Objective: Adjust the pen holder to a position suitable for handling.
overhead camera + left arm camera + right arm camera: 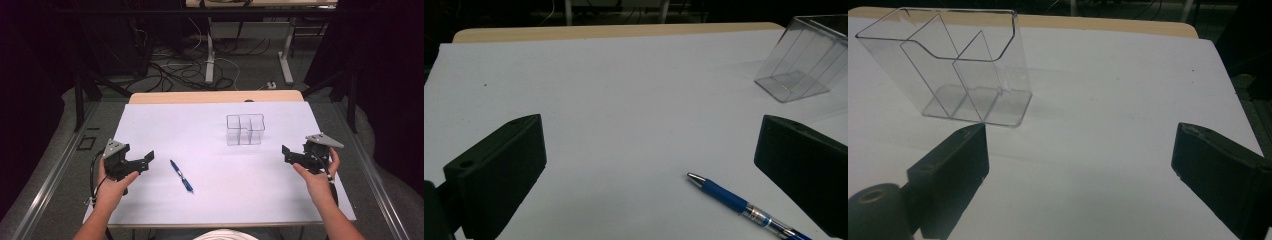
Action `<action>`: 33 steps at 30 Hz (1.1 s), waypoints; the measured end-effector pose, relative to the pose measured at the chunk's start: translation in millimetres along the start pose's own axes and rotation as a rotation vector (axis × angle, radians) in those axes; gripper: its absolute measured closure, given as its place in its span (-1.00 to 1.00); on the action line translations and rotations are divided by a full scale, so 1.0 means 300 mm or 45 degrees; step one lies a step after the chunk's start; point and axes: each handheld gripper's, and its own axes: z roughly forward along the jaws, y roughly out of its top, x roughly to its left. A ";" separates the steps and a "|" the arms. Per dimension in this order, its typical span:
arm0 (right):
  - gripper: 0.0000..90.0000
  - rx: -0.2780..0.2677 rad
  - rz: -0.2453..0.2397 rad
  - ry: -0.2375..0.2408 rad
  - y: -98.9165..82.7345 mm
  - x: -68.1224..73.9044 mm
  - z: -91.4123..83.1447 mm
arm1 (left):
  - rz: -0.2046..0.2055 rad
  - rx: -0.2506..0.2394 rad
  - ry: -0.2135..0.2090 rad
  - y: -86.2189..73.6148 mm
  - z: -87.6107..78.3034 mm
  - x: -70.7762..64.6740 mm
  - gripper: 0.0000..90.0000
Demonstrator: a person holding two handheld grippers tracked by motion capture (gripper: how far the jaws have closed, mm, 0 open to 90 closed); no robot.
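Note:
A blue pen [181, 176] lies on the white table [200, 130], slanted, left of centre. My left gripper [141, 161] is held just left of the pen, open, with nothing between its jaws. In the left gripper view the pen [744, 206] lies low at the right, near the right jaw, and my left gripper [649, 175] stands wide. A clear plastic holder [245, 129] with several compartments stands upright and empty, right of centre. My right gripper [290, 155] hovers to its right, open and empty. In the right gripper view the holder [958, 65] is ahead at the upper left of my right gripper [1080, 170].
A light wooden strip [215, 96] runs along the table's far edge. Beyond it lie a dark floor with cables [175, 65] and metal desk legs [210, 55]. A metal rail [55, 170] borders the left side.

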 end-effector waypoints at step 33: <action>0.27 -0.036 -0.045 0.036 0.119 0.029 0.238 | -0.018 0.047 0.030 -0.021 -0.020 0.040 -1.00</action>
